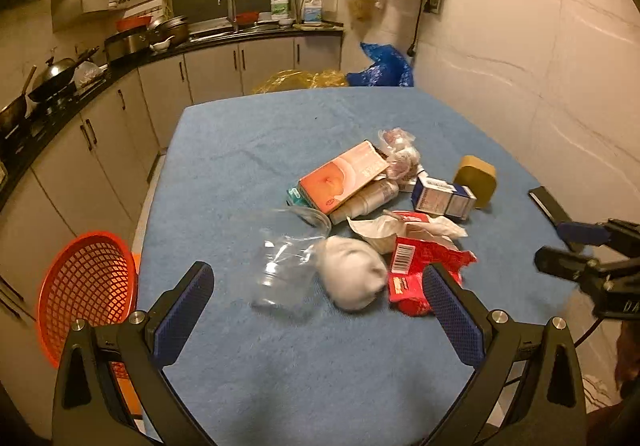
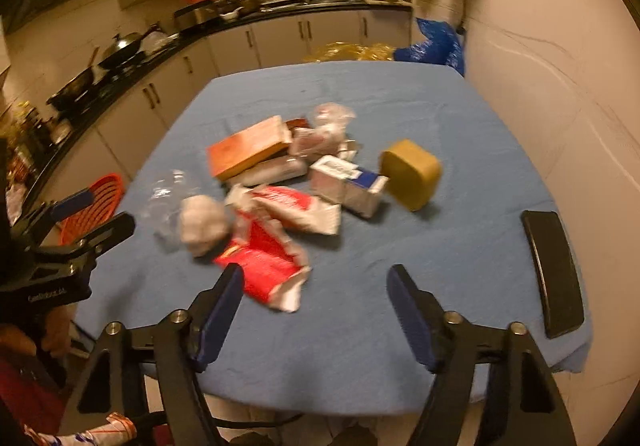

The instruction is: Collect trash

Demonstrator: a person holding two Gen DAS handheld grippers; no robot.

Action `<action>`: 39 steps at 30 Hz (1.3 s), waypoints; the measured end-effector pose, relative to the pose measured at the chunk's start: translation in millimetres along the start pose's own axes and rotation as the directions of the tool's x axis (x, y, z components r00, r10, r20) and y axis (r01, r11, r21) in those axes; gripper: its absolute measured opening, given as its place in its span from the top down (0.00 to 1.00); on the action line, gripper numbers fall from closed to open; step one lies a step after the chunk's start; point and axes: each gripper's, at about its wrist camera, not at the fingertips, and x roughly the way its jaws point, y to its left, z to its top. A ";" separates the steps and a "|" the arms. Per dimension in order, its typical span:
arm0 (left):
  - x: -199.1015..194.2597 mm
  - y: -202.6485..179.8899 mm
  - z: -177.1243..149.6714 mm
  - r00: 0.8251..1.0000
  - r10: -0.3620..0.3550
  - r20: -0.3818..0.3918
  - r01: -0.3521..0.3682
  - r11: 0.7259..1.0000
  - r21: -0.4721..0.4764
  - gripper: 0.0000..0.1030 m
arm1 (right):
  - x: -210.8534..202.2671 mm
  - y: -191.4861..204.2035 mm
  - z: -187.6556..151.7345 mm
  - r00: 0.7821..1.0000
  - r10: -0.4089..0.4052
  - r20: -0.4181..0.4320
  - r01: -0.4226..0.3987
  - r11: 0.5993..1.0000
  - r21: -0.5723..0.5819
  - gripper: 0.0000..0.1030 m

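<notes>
Nothing looks collected yet: the red mesh plastic basket (image 1: 86, 286) beside the blue-clothed table (image 1: 240, 166) seems empty, while the crumpled red wrapper (image 1: 424, 270) and other litter lie mid-table; left gripper (image 1: 318, 302) and right gripper (image 2: 316, 302) hover wide-jawed, holding nothing

No wording reads clearly. The red wrapper (image 1: 424, 270) carries a white barcode label, digits illegible. The peach box (image 1: 344, 176) and blue-white carton (image 1: 442, 200) bear print too blurred to read.

The orange box (image 1: 343, 177) hid most of a white tube (image 1: 366, 201) (label unreadable); motion blur smeared the right wrist view.
</notes>
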 end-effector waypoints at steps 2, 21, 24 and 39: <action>-11.3 5.9 -3.8 1.000 -0.020 0.018 0.020 1.000 0.016 0.00 | -5.6 9.6 -1.2 1.000 -0.010 0.015 0.010 1.000 -0.025 0.26; -26.8 13.9 -22.7 0.998 -0.064 0.023 0.061 0.990 0.127 0.00 | -24.5 48.5 -20.1 0.999 -0.031 0.033 0.032 0.999 -0.023 0.26; -24.2 15.4 -27.0 0.998 -0.056 0.013 0.054 0.990 0.131 0.00 | -21.9 54.5 -21.4 0.999 -0.030 0.021 0.031 0.999 -0.036 0.26; -16.7 29.2 -33.9 1.000 -0.025 -0.017 0.027 0.993 0.115 0.00 | -10.0 69.5 -18.7 1.000 -0.016 -0.005 0.016 0.998 -0.057 0.26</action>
